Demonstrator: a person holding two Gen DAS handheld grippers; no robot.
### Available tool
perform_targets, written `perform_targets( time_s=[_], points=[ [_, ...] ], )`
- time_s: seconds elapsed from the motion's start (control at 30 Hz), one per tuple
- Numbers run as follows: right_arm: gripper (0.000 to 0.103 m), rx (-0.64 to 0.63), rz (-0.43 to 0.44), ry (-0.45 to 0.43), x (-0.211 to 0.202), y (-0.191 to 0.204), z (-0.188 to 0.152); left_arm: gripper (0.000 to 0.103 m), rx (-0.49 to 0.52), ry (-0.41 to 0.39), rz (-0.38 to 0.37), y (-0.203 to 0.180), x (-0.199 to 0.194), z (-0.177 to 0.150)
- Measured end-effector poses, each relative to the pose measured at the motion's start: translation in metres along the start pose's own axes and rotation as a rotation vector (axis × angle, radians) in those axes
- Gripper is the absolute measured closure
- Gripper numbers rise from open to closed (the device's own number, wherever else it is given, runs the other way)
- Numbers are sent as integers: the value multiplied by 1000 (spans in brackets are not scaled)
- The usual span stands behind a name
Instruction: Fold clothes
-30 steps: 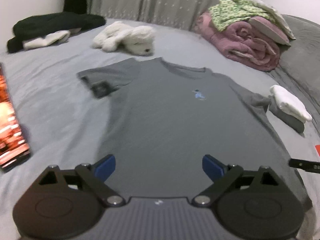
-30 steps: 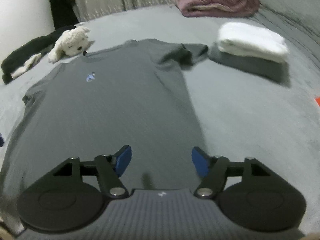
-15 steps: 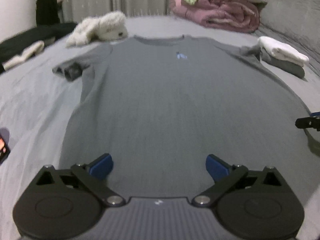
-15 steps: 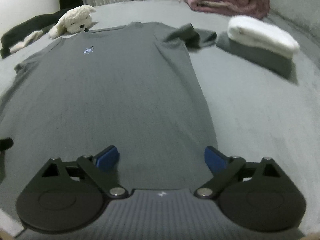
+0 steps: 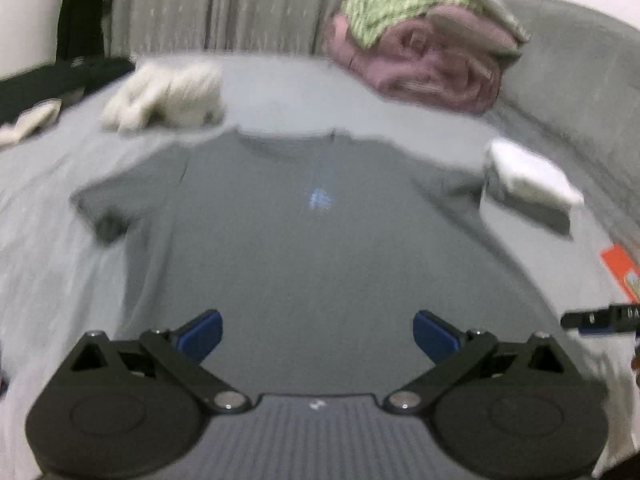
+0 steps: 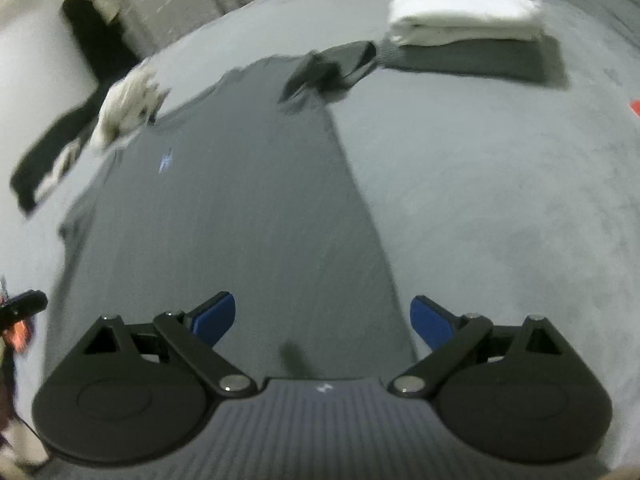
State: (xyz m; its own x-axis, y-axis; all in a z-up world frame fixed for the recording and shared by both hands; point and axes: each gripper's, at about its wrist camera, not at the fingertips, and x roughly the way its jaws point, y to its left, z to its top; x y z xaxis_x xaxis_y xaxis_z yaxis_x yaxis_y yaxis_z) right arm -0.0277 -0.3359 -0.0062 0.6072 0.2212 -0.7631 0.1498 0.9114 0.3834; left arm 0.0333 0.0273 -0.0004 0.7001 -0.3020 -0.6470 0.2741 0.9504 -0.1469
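A grey T-shirt (image 5: 312, 248) with a small blue chest logo lies flat, front up, on the grey bed; it also fills the left half of the right wrist view, T-shirt (image 6: 240, 208). My left gripper (image 5: 318, 334) hovers open over the shirt's lower middle, nothing between its blue pads. My right gripper (image 6: 322, 320) is open above the shirt's lower right edge, with the side seam running between its fingers. The shirt's right sleeve (image 6: 332, 66) is crumpled near a folded stack. Both views are motion-blurred.
A folded white and grey stack (image 6: 468, 36) sits right of the shirt, also stack (image 5: 528, 184). A white plush toy (image 5: 168, 96) lies beyond the collar, black clothes (image 5: 60, 80) at far left, pink and green bedding (image 5: 424, 52) at the back. An orange item (image 5: 622, 272) lies at right.
Both cameras have lifted and tilted since half a second ago, so the shirt looks smaller and farther. The right view has rolled to the right. Both grippers stay open and the shirt has not moved.
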Motion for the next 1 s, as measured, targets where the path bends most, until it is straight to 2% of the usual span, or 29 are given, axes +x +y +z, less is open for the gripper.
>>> perform_targets(
  time_s=[0.2, 0.33, 0.43, 0.6, 0.67, 0.73, 0.8, 0.87, 0.9, 0.97, 1.0],
  points=[
    [11, 159, 72, -17, 12, -19, 43, 2, -1, -32, -35, -26, 53, 40],
    [14, 186, 93, -44, 32, -29, 73, 2, 12, -41, -45, -42, 92, 58],
    [17, 200, 101, -73, 48, -36, 96, 3, -22, -39, -64, -50, 122, 69],
    [23, 257, 123, -122, 84, -53, 131, 9, -74, -76, -65, -63, 176, 83],
    [26, 286, 135, -136, 102, -59, 142, 17, -102, -110, -64, -68, 194, 89],
    [28, 308, 143, -160, 117, -63, 151, 19, -138, -126, -81, -72, 213, 94],
    [34, 312, 138, -205, 124, -66, 158, 27, -164, -134, -110, -78, 227, 97],
    [40, 306, 121, -245, 127, -67, 163, 42, -191, -135, -153, -84, 240, 100],
    [41, 298, 117, -263, 127, -68, 164, 47, -206, -135, -177, -87, 246, 101],
    [41, 279, 116, -291, 128, -69, 166, 65, -242, -123, -231, -91, 260, 102],
    [41, 273, 115, -294, 129, -70, 167, 70, -270, -110, -258, -91, 267, 100]
  ],
)
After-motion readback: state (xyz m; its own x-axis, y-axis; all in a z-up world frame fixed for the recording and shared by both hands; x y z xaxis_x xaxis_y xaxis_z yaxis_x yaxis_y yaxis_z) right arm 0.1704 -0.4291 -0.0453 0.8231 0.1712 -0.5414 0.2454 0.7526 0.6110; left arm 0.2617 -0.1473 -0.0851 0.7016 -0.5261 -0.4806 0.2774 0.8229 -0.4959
